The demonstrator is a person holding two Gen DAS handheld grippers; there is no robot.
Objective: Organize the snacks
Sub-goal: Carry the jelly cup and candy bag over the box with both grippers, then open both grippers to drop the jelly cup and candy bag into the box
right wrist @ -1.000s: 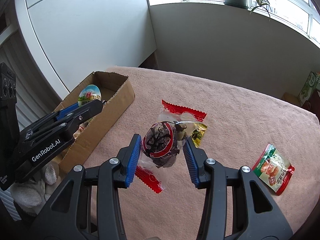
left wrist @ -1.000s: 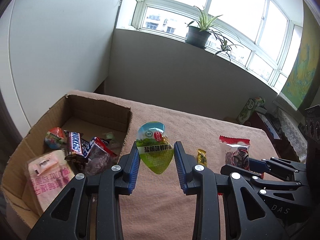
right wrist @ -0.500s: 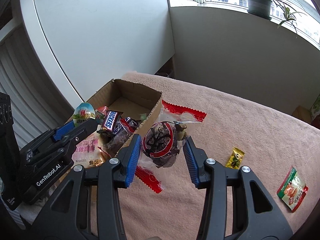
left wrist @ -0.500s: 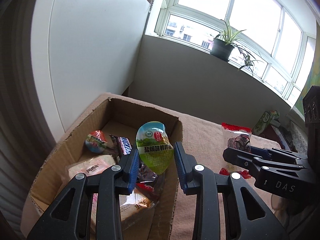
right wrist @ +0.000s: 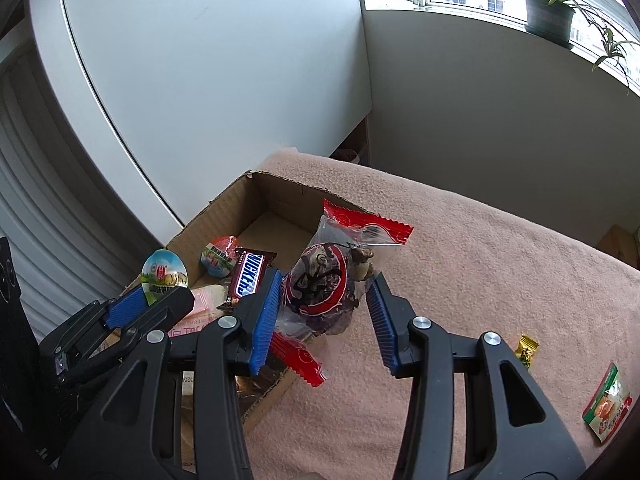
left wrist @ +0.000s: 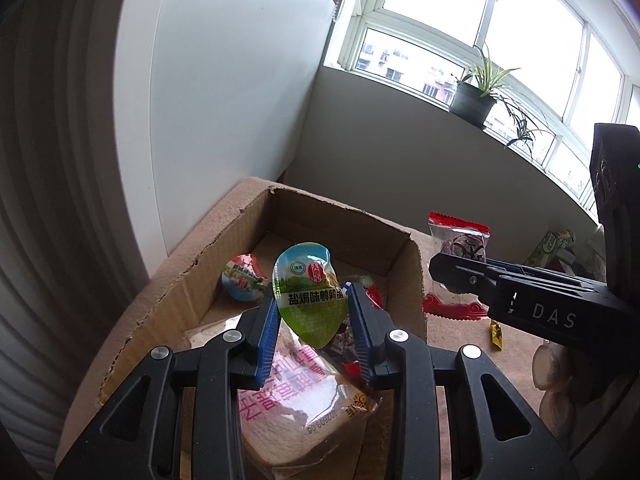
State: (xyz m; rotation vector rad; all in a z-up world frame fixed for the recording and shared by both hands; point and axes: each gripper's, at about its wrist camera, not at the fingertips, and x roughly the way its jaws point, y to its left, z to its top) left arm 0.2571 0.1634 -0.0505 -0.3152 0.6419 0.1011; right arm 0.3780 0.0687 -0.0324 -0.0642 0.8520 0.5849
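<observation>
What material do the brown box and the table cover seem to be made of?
Box: corrugated cardboard, matte brown, judging by its torn, fluted rim. Table cover: apparently soft pink cloth, perhaps terry or fleece, given its nubbly, non-shiny surface.

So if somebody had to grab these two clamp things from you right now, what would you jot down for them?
Left gripper: shut on the green egg-shaped pack, held above the cardboard box.
Right gripper: shut on the red-ended clear snack bag, at the box's edge.
Done: Snickers bar, another egg pack and a pink-printed bag lie in the box.
Left: drop both, then fetch the yellow candy and red-green packet from the blanket.
</observation>
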